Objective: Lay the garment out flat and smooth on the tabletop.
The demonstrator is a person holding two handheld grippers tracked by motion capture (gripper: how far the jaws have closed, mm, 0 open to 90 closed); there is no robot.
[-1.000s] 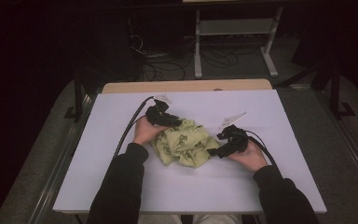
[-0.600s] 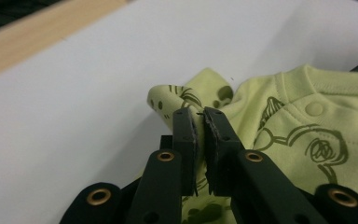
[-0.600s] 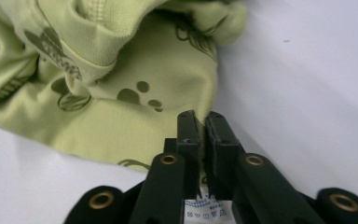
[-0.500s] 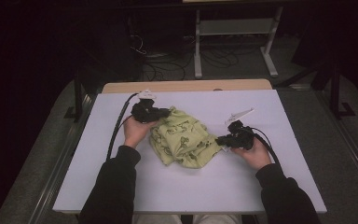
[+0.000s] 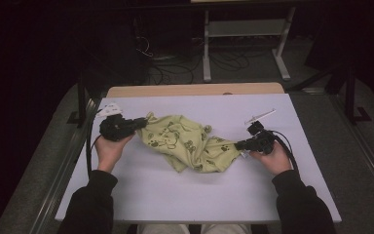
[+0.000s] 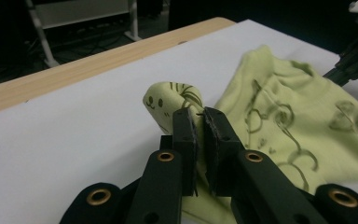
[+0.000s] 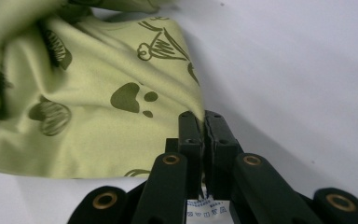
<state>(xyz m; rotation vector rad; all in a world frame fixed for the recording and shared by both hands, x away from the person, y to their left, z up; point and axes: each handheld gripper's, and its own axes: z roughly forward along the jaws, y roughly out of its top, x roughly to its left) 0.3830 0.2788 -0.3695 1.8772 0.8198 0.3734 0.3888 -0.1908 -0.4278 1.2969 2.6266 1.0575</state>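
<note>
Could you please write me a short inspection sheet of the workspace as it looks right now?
Surface: white table top with a wooden strip along its far edge.
Job's things: one light green cloth printed with dark paw and animal drawings, stretched between the two grippers and rumpled in the middle.
Clutter: nothing seen.
Grippers: left gripper shut on the cloth's left end; right gripper shut on its right edge, a small white label showing between the jaws.
Cables: a black cable trails from the left gripper, another from the right; loose wires lie on the floor beyond.
Surroundings: dark room, a white metal stand behind the table.
</note>
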